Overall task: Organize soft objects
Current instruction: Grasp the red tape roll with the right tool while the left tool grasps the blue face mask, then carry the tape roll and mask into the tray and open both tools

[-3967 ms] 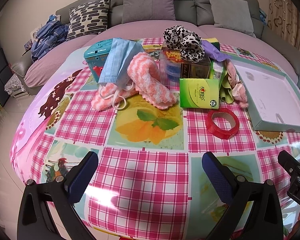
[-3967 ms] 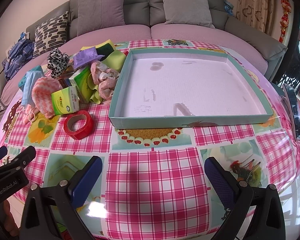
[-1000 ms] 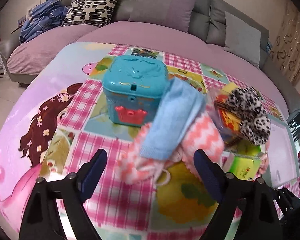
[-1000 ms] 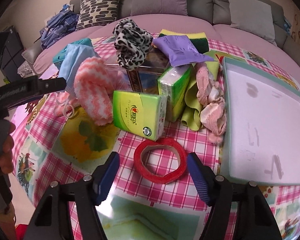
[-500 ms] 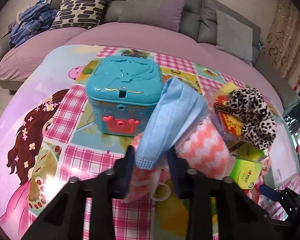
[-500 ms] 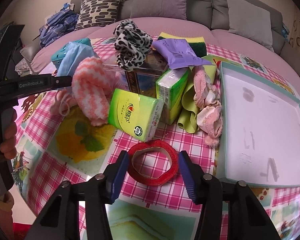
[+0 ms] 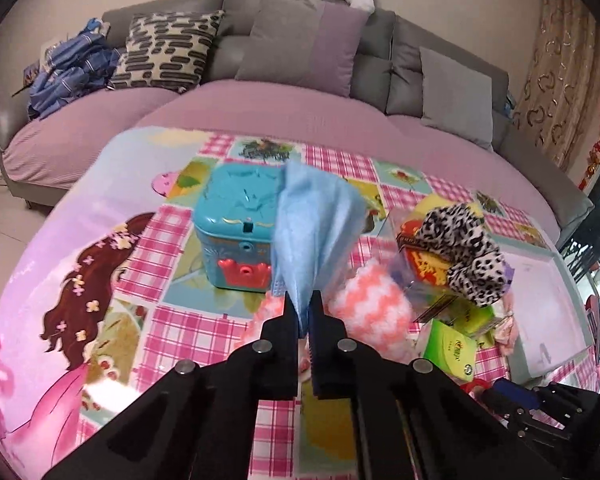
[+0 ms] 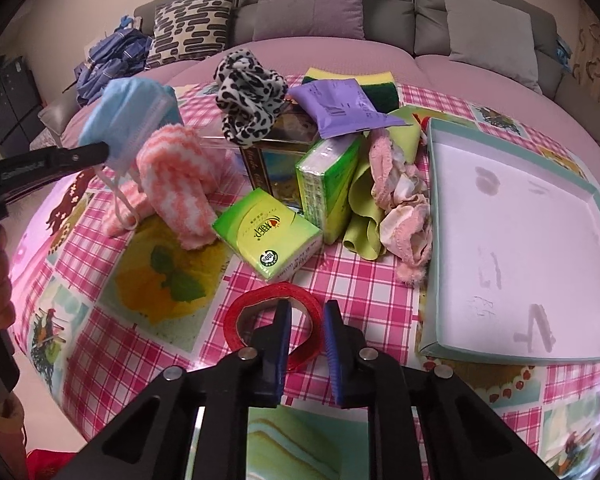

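My left gripper [image 7: 303, 309] is shut on a light blue face mask [image 7: 312, 224] and holds it lifted above the pink-and-white fuzzy sock [image 7: 370, 308]. The mask [image 8: 130, 120] and the sock [image 8: 176, 178] also show in the right wrist view. My right gripper [image 8: 304, 322] is nearly shut around the near wall of a red tape roll [image 8: 256, 308] on the table. A leopard-print scrunchie [image 8: 246, 78] sits on a clear box. Pink cloths [image 8: 404, 204] and a green cloth [image 8: 360, 216] lie beside the empty teal tray [image 8: 432, 240].
A teal toy chest [image 7: 236, 236] stands behind the mask. Two green tissue packs [image 8: 268, 234], a purple packet [image 8: 340, 106] and a yellow-green sponge [image 8: 352, 78] are in the pile. A grey sofa [image 7: 300, 60] with cushions curves behind the round table.
My left gripper has shut on the face mask and raised it off the sock. My right gripper has closed in on the red tape roll.
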{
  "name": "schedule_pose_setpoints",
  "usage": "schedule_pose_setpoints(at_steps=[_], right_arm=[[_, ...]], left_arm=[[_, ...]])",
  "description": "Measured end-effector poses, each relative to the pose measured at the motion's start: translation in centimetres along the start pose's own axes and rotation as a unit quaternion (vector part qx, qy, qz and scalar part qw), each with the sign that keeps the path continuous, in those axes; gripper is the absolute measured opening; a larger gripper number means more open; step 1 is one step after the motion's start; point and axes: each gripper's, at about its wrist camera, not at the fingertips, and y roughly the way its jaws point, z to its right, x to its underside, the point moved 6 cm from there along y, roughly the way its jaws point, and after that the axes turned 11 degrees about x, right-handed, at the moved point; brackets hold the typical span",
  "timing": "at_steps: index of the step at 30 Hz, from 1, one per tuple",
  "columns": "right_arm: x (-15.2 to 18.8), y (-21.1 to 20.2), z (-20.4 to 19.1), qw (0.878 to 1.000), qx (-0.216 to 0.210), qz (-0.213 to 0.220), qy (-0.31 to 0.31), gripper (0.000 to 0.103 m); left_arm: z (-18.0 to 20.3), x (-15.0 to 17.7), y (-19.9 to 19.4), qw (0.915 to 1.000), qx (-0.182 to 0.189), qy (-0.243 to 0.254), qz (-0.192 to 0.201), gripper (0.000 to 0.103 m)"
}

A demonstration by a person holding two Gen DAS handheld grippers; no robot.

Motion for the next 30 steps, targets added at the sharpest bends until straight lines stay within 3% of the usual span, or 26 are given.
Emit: schedule_pose_setpoints(at_steps=[10, 12, 14, 18, 20, 30], right_arm=[[-0.1, -0.9, 0.7, 1.0, -0.012, 0.01, 0.018, 0.019], [-0.3, -1.1, 0.8, 1.0, -0.013, 0.012, 0.017, 0.028], [-0.2, -1.3, 0.6, 1.0, -0.015, 0.012, 0.015, 0.047], [-0.1, -1.3, 0.3, 1.0, -0.021, 0.013, 0.013, 0.05], [0.0, -1.3, 0.1, 1.0, -0.021, 0.014, 0.009, 0.062], [0.7, -0.3, -1.5, 1.0, -0.021, -0.003, -0.021, 0.067]], left_arm=[[0.6, 1.2, -4.7, 0.9988, -0.038, 0.002, 0.032, 0.004], [0.5, 1.6, -5.4, 0.9986, -0.043, 0.002, 0.033, 0.004], [0.6, 2.2, -6.2, 0.9984, -0.044, 0.001, 0.036, 0.004], [0.8, 3.7, -6.5, 0.9979, -0.057, 0.008, 0.029, 0.004], [0.8, 4.5, -6.0, 0.998, -0.06, 0.007, 0.015, 0.004], [0.6, 6.1, -4.5, 0.9983, -0.056, -0.002, -0.014, 0.004]])
